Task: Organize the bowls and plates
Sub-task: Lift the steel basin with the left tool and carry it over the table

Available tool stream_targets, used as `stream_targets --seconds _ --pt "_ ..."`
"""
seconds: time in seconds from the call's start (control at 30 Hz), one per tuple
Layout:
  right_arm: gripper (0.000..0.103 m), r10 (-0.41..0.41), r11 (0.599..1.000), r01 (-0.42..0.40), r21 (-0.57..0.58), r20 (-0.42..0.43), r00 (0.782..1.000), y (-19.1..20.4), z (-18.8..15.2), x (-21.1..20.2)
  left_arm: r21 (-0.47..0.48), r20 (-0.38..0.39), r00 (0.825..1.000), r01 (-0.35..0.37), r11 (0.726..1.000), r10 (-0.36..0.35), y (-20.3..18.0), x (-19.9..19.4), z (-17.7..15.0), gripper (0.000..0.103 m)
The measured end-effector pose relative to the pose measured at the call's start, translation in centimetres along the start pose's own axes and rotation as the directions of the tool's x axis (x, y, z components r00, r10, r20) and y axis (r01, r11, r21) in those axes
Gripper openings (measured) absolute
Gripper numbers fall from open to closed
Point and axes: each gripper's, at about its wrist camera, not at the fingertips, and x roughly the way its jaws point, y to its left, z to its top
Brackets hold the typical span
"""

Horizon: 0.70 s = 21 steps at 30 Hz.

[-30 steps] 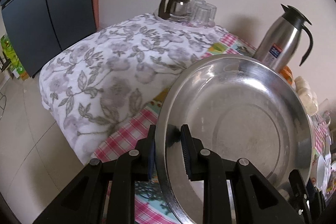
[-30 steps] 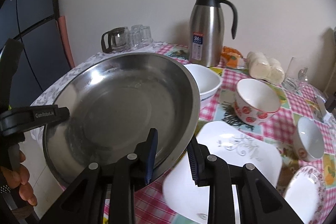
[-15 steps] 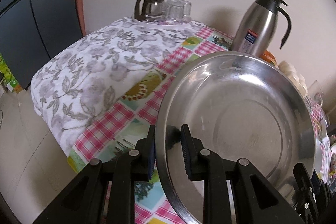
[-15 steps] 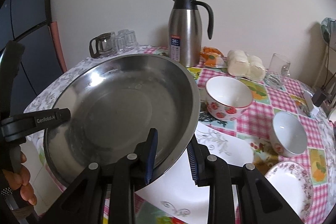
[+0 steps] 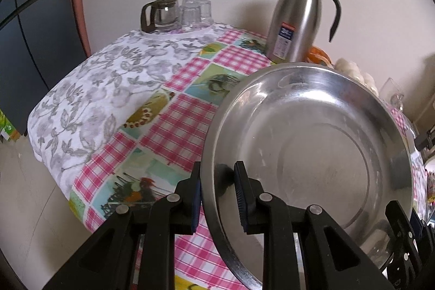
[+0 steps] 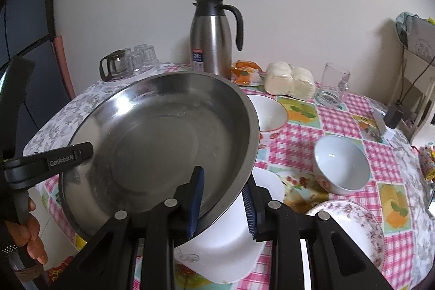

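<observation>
A large steel basin (image 5: 312, 148) hangs tilted above the table, held at its rim from two sides. My left gripper (image 5: 217, 192) is shut on its left rim. My right gripper (image 6: 223, 203) is shut on its near right rim, and the basin fills the left of the right wrist view (image 6: 163, 143). Under the basin lies a white square plate (image 6: 233, 243). A strawberry bowl (image 6: 269, 116) sits behind the basin, a white bowl (image 6: 339, 165) to the right, a floral plate (image 6: 353, 230) at the front right.
A steel thermos (image 6: 212, 37) stands at the back. A glass pot and upturned glasses (image 6: 127, 61) stand at the back left. Wrapped buns (image 6: 288, 80) and a glass mug (image 6: 331, 83) stand at the back right. The table's left edge (image 5: 68, 159) drops to the floor.
Both grippers have carried the basin to the right over the table. The thermos and bowls have shifted left in the views, and more checked cloth shows at the left.
</observation>
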Motion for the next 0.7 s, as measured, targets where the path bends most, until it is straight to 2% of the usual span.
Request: stream_targets --seconds 0.43,0.7 --pt "0.030 -0.040 0.999 0.040 0.009 -0.041 0.998 -4.5 -1.7 -0.8 0.121 -0.033 0.998 0.057 0.991 -0.053 -4.9 0.0 -1.7 0.023" --pt "0.030 -0.056 0.994 0.061 0.086 -0.065 0.996 -7.7 -2.2 -1.1 0.193 -0.076 0.993 0.104 0.976 -0.091 -7.5 0.5 -2.9 0.023"
